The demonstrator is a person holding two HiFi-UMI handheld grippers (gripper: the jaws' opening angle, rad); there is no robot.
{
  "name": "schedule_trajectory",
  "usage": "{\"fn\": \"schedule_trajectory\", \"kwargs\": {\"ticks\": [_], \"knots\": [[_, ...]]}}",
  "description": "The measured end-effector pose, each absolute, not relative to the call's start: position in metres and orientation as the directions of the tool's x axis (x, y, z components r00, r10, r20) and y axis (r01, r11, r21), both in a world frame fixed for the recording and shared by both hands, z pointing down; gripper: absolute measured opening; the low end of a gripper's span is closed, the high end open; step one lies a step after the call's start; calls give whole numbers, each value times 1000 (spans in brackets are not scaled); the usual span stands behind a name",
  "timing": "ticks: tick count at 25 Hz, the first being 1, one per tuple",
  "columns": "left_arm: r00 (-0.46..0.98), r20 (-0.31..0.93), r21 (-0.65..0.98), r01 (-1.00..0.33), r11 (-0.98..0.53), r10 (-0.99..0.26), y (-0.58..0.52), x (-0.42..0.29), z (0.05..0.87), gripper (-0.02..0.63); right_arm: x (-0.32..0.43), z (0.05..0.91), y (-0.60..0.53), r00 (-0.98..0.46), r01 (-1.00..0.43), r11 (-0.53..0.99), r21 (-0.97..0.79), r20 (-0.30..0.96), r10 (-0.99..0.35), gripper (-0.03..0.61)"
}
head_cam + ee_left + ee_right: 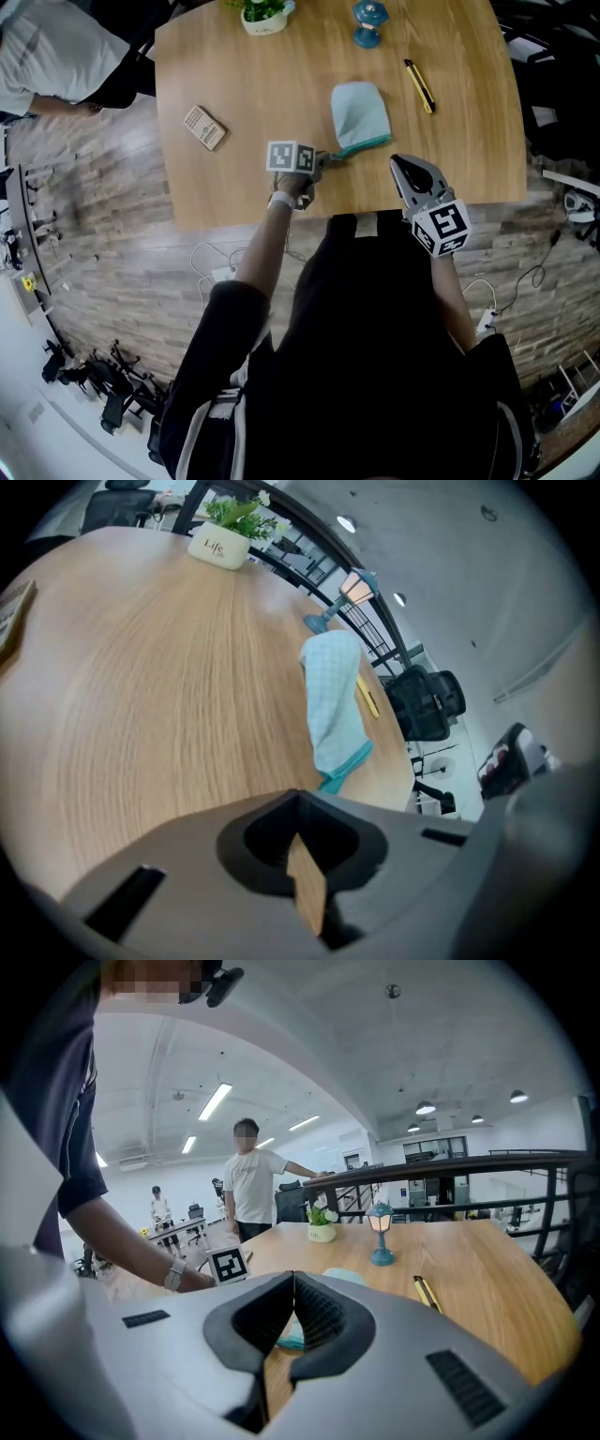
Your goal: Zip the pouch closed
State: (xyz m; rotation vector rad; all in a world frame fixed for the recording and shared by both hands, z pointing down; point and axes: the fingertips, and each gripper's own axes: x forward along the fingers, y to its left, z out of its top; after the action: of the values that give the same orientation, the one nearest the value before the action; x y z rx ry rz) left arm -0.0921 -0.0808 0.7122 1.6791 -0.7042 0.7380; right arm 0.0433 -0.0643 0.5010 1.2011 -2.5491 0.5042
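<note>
Starting centre-left in the head view, my left gripper (323,164) is closed on nothing, tips just beside the teal zip corner of the pale blue fabric pouch (359,114), whose long axis runs up-frame. My right gripper (397,164), also closed and empty, hangs farther off over the near edge of the light wooden table (253,84), in an open office.

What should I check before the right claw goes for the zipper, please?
1. The pouch lies flat on the table: ok.
2. The left claw is shut at the pouch's teal corner; gripping it: cannot tell.
3. The right claw is open for the pull: not ok, it is shut, empty and off the pouch.
4. Zipper pull found: cannot tell.
5. The pen lies apart from the pouch: ok.
</note>
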Motion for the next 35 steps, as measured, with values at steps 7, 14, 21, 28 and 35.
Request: {"fn": "schedule_trajectory", "kwargs": {"ticks": [7, 14, 21, 28, 35], "knots": [[664, 747, 654, -743, -144, -34, -80, -92, 720, 0, -12, 568, -46, -675, -620, 779, -90, 567, -471, 15], [723, 684, 728, -686, -19, 94, -82, -91, 725, -1, -55, 672, -39, -535, -330, 935, 128, 791, -297, 15], [741, 621, 755, -653, 60, 256, -79, -91, 726, -2, -60, 708, -46, -449, -251, 947, 198, 843, -296, 17], [748, 587, 772, -633, 63, 310, -77, -90, 726, -2, -66, 716, -50, -400, -140, 947, 290, 858, -322, 51], [732, 583, 771, -635, 43, 353, -74, -90, 725, -2, -69, 714, -58, -394, -175, 949, 261, 865, -311, 51]]}}
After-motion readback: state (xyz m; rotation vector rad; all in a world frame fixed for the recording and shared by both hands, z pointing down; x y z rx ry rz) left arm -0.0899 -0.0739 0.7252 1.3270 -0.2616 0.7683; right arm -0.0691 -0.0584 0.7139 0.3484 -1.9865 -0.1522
